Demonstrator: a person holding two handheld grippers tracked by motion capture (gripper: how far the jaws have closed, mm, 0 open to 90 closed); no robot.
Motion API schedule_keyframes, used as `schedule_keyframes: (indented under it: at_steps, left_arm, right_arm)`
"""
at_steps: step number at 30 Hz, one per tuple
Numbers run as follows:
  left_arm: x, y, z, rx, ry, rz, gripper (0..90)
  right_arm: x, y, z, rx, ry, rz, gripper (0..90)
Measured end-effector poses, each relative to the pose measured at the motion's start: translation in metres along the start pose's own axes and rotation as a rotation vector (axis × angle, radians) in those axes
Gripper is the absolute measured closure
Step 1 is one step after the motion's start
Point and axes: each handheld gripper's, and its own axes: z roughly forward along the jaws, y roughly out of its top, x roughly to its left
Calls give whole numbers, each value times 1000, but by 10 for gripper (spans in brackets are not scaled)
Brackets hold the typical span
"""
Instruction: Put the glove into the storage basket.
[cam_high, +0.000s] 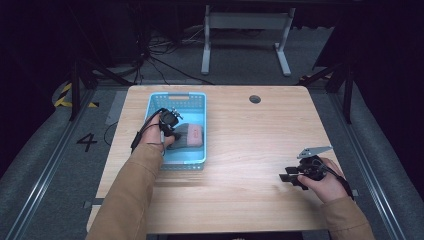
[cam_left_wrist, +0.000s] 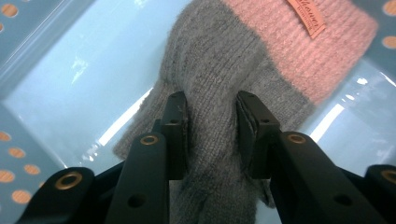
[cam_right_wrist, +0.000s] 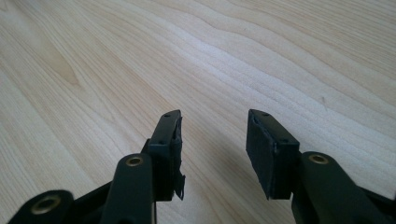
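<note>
Both grippers work: left gripper (cam_left_wrist: 212, 135) clamps one grey-pink mitten (cam_left_wrist: 243, 60) in one blue basket (cam_high: 152, 102); right gripper (cam_right_wrist: 214, 154) gapes empty.

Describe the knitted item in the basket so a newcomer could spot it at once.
On the wooden table, find the light blue basket at its left. Inside lies a grey mitten with a pink cuff and small label, pinched by the left gripper.

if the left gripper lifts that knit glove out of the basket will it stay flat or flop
Probably flop: the glove is soft knit bunched between the left gripper jaws, so the pink cuff likely droops. The fuzzy yarn looks grippy and light.
</note>
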Motion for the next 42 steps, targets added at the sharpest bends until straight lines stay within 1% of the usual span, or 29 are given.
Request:
schedule_keyframes:
  at_steps: [3,5,6,7,8,9,11,13,14,15,18,21,25,27,29,30,31,32,34,35,36,40,42]
  left_arm:
    - [0,1,1,-5,12,0,627]
    - [0,1,2,-18,30,-2,563]
    - [0,1,2,-18,30,-2,513]
    - [0,1,2,-30,48,-4,513]
    - [0,1,3,-42,68,0,417]
    - [0,2,4,-44,79,-2,384]
    - [0,2,3,-51,91,-3,359]
    - [0,2,2,-56,90,-9,335]
    - [0,2,-1,-77,89,-24,334]
    - [0,2,-3,-89,88,-29,333]
    - [-3,3,-13,-127,79,-43,323]
    - [-7,3,-24,-167,55,-54,318]
    - [-14,2,-36,-214,6,-72,306]
    - [-19,1,-42,-229,-3,-73,305]
    - [-23,-1,-49,-249,-22,-80,304]
    - [-23,-1,-49,-249,-22,-80,301]
    - [-27,-3,-56,-272,-44,-83,300]
    - [-27,-3,-56,-272,-44,-83,300]
    - [-33,-6,-64,-287,-53,-78,300]
    - [-33,-6,-64,-287,-53,-78,300]
    - [-37,-9,-70,-303,-64,-73,298]
    - [-50,-16,-83,-323,-82,-55,290]
    - [-56,-20,-88,-319,-90,-44,288]
  right_arm:
    - [0,1,1,-1,3,-2,561]
    - [0,1,1,-3,4,-2,558]
    - [0,1,1,-3,4,-2,558]
    - [0,1,0,-3,4,-1,557]
    - [0,0,0,-5,1,-1,555]
    - [0,0,-1,-5,-1,-1,554]
    - [0,0,-2,-9,-1,2,551]
    - [0,0,-2,-9,-4,0,548]
    - [0,-1,-2,-12,-7,1,548]
    - [1,-1,-3,-9,-6,-1,546]
    - [1,-2,-3,-11,-8,2,545]
    - [1,-1,-4,-15,-7,1,543]
    - [1,2,-3,-19,-5,-4,540]
    - [0,4,-2,-20,-4,-8,536]
    - [0,6,-1,-21,1,-12,534]
    - [0,6,-1,-21,1,-12,534]
    - [-1,8,0,-25,0,-15,532]
    - [-1,8,0,-25,0,-15,532]
    - [-2,12,2,-25,5,-14,534]
    - [-3,12,3,-24,10,-15,534]
    - [-4,13,4,-22,10,-15,534]
    - [-7,15,6,-21,12,-13,534]
    - [-8,16,6,-23,9,-12,533]
